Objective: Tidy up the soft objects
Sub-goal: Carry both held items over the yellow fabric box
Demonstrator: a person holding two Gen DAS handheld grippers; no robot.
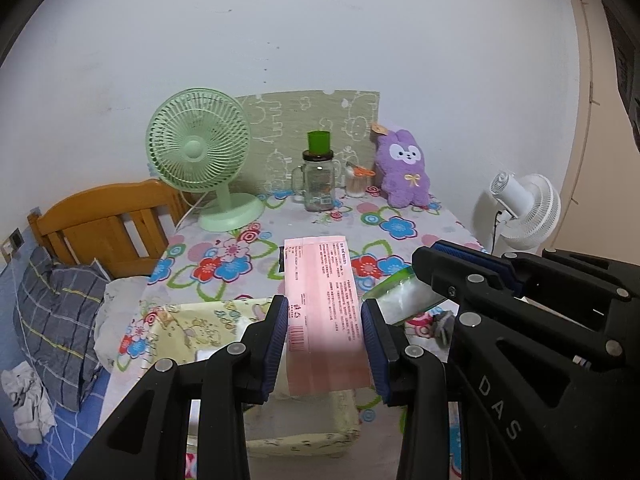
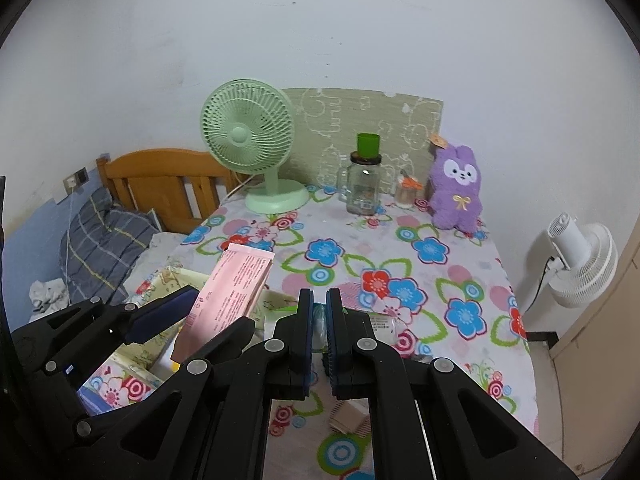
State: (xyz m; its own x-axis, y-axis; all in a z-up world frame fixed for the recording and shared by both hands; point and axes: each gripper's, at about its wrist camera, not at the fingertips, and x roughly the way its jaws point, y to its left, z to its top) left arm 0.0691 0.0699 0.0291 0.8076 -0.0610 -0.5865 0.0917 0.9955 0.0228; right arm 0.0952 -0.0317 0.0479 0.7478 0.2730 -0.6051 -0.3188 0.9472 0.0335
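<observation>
Two tongs work low over the near edge of the table. Left tongs clamp a pink pack, fingers pressed to both its long sides; the pack is held lifted, tilted, above a yellow printed fabric bin at the table's near left. Right tongs are pinched narrow on a clear bag with a green strip; in the left view the bag's white contents show just past the blue pads. Bag sits just right of the pink pack, apart from it.

Far side of table: green fan, glass jar with a green cup on its lid, purple plush bunny upright against the wall. White fan stands off the table, right. Bed with grey plaid pillow at left.
</observation>
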